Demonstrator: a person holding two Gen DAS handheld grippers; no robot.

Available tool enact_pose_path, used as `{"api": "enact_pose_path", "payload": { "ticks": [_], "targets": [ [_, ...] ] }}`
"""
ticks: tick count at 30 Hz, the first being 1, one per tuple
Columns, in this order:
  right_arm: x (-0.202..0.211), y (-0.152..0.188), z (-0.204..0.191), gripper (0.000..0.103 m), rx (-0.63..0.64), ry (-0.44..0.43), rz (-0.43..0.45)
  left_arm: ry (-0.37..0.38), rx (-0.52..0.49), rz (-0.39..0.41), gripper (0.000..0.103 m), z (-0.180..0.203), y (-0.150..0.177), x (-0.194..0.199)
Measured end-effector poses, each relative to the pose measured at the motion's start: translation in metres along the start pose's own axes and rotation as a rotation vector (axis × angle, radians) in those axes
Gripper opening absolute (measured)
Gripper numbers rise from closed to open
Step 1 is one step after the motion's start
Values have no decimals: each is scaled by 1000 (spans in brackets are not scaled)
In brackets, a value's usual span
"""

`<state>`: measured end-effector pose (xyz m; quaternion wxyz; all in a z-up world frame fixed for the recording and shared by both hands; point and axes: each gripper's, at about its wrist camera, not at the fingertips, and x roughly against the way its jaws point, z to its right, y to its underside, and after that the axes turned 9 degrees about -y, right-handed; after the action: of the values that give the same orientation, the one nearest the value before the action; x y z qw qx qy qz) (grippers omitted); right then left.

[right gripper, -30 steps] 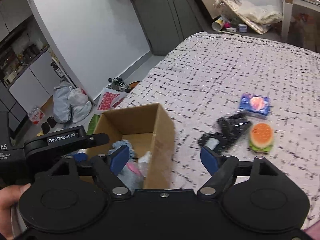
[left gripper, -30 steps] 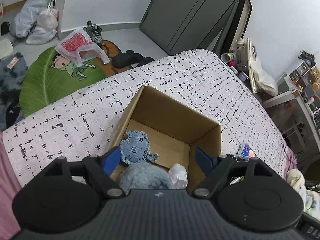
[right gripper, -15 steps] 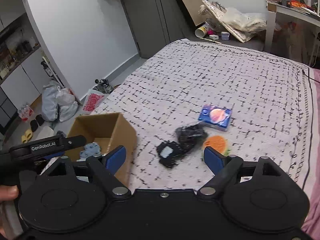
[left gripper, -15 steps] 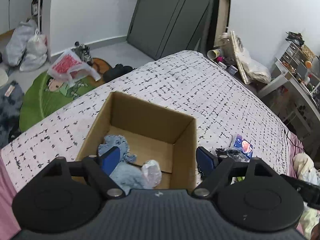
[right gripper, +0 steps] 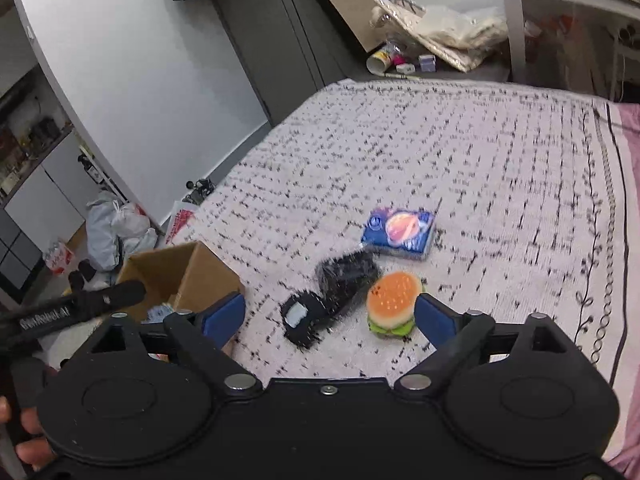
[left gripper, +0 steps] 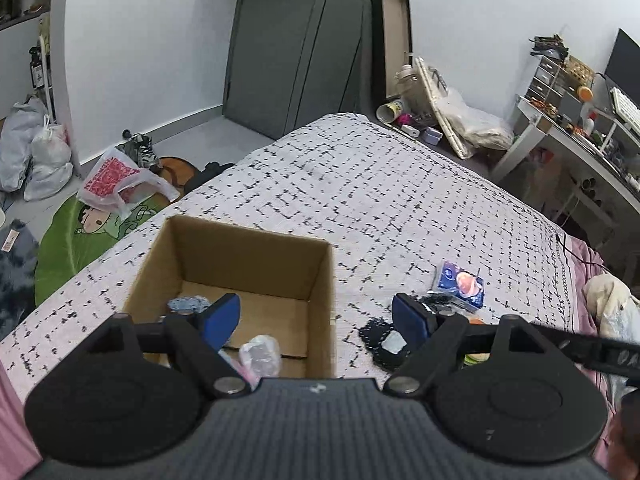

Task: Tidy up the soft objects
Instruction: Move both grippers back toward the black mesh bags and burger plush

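An open cardboard box stands on the patterned bedspread; it also shows in the right wrist view. Inside lie a blue plush and a crumpled clear bag. On the bed lie a burger plush, a black fuzzy item and a blue packet. My left gripper is open and empty above the box's near right corner. My right gripper is open and empty just short of the black item and burger.
Floor left of the bed holds a green mat, plastic bags and shoes. A desk stands at the right. Clutter and a cup sit at the bed's far end. Pink bedding borders the right.
Both grippers have pulled back and swung right. The left one has risen away from the box, leaving the blue plush inside. The right one now faces the burger and black item.
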<state>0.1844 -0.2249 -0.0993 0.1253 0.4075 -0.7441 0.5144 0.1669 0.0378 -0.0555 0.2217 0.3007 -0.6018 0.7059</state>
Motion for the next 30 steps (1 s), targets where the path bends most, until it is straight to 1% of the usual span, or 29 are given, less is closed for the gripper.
{"api": "enact_pose_path", "payload": {
  "ticks": [4,6,12,15,17,20,22,25,27,30],
  "targets": [
    [-9,8,7,93,8,-10,-13,-18,-43,14,82,20,2,-4],
    [-11,10,10,93,8,-19,0,-21,-62,15,82,30,2,-7],
    [-18,12,25,93,-3,-11,35,-25,-100,15,82,55,5,-18],
    [-24,13,32,92,14,14,43,-25,-115,10,82,68,9,-26],
    [-25,12,38,92,1,-10,48,-18,-127,13,82,75,12,-30],
    [-32,13,45,91,-6,-17,34,-42,-147,14,82,85,18,-41],
    [-38,14,51,88,-19,-19,13,-53,-164,7,82,89,20,-48],
    [-46,17,60,81,-53,-44,-14,-45,-143,-12,81,91,21,-57],
    [-51,19,65,72,-68,-55,-33,-45,-155,-34,81,92,22,-64],
    [-61,21,71,65,-87,-57,-67,-45,-148,-64,79,91,25,-75]
  ]
}}
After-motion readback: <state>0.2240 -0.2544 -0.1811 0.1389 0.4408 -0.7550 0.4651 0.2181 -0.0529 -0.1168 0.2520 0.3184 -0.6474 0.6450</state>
